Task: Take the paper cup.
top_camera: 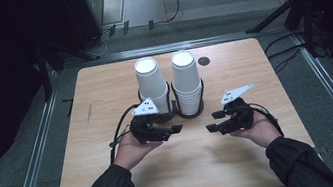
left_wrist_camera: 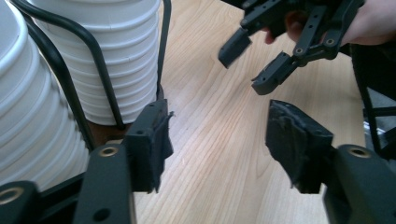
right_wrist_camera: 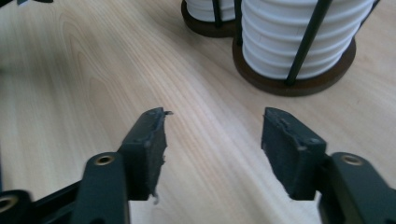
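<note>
The high view showed a wooden table with two stacks of white paper cups standing side by side near its far middle, each in a black wire holder on a dark round base. The left cup stack and the right cup stack stood just beside each other, upright. The left gripper lay in the person's left hand just in front of the left stack's holder, its tips pointing toward the table's middle; the right gripper rested in the right hand, near the right stack's base, pointing back at it. The two grippers faced each other with bare wood between them. In the left gripper view, the jaws stood apart with nothing between them, the cup stacks close at the left and the other gripper farther off at the upper right. In the right gripper view, the jaws likewise stood apart over bare wood, empty, with the nearer holder's brown base ahead at the upper right.
</note>
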Available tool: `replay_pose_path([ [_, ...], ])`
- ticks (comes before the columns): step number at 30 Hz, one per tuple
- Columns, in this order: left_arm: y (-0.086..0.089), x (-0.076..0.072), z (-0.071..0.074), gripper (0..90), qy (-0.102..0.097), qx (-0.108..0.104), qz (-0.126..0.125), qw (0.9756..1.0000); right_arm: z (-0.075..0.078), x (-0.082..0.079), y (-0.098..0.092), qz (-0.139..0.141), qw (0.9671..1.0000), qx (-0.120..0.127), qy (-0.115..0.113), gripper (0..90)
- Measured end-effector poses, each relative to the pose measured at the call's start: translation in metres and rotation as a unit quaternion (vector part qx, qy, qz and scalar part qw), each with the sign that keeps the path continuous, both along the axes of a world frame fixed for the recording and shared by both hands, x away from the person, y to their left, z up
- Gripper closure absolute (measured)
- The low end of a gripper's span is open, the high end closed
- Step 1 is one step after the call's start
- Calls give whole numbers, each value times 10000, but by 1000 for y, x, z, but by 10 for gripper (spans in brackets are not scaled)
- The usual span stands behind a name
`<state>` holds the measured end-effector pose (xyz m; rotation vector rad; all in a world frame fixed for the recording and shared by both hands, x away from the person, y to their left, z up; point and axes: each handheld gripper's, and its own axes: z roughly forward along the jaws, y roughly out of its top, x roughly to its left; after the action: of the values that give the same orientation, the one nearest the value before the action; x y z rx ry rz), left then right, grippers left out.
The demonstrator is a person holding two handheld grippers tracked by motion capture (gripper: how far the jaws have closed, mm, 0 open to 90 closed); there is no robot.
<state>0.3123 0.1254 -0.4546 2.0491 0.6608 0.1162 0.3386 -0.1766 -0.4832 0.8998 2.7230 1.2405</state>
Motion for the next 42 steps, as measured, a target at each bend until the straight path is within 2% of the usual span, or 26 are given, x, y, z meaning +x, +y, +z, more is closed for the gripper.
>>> replay_pose_path([
  [1,-1,-1,0,410,-80,61,26,9999,1,-2,0,-20,10000,10,62,398],
  [2,-2,-1,-1,402,-149,137,33,9998,2,-5,-1,29,10000,15,25,405],
  [3,-3,0,-2,381,-203,192,58,9996,3,-6,-2,19,9999,-4,-141,418],
  [4,-3,0,-2,359,-203,192,58,9996,3,-6,-2,19,9999,-4,-141,418],
  [5,-4,1,-4,359,-206,287,65,9994,3,-8,-4,-3,9997,5,-250,427],
  [6,-4,3,-6,385,-93,299,7,9995,3,-6,-8,-50,9993,170,-316,427],
  [8,-4,4,-7,434,18,278,12,9996,3,-3,-10,-91,9992,263,-285,426],
  [10,-4,6,-9,442,355,310,-65,9989,4,-1,-12,-132,9994,276,-151,464],
  [11,-4,8,-10,449,576,219,-209,9979,4,-1,-13,-137,9994,256,-166,472],
  [12,-3,8,-11,476,675,198,-285,9971,5,-1,-13,-135,9993,252,-221,486],
  [13,-4,7,-12,492,602,263,-262,9975,5,-1,-13,-144,9993,261,-245,487],
  [16,-5,5,-11,493,596,295,-236,9975,10,2,-13,-215,9985,456,-232,484],
  [18,-5,5,-11,504,571,349,-211,9975,10,4,-11,-210,9984,484,-178,460],
  [19,-5,5,-11,549,571,349,-211,9975,10,5,-10,-196,9985,493,-137,450],
  [20,-5,4,-12,636,541,410,-185,9975,9,5,-8,-163,9986,509,-60,444],
  [23,-5,3,-11,727,640,238,-211,9974,5,5,-4,-54,9992,405,37,436],
  [26,-8,2,-12,770,418,479,-159,9978,6,2,0,0,9992,386,-81,435],
  [28,-9,3,-13,781,414,479,-95,9979,7,2,1,3,9992,392,-81,426],
  [29,-9,3,-13,795,310,504,-6,9982,7,2,1,-10,9992,391,-77,426],
  [32,-9,2,-11,877,214,467,21,9987,9,3,0,-53,9995,317,-53,414],
  [35,-9,6,-13,898,320,526,48,9981,11,4,-1,-31,9992,320,-239,399],
  [39,-10,8,-13,900,301,513,65,9982,11,6,-2,47,9993,330,-181,407],
  [42,-12,9,-14,897,377,556,-49,9977,12,3,-1,40,9993,345,-122,402],
])
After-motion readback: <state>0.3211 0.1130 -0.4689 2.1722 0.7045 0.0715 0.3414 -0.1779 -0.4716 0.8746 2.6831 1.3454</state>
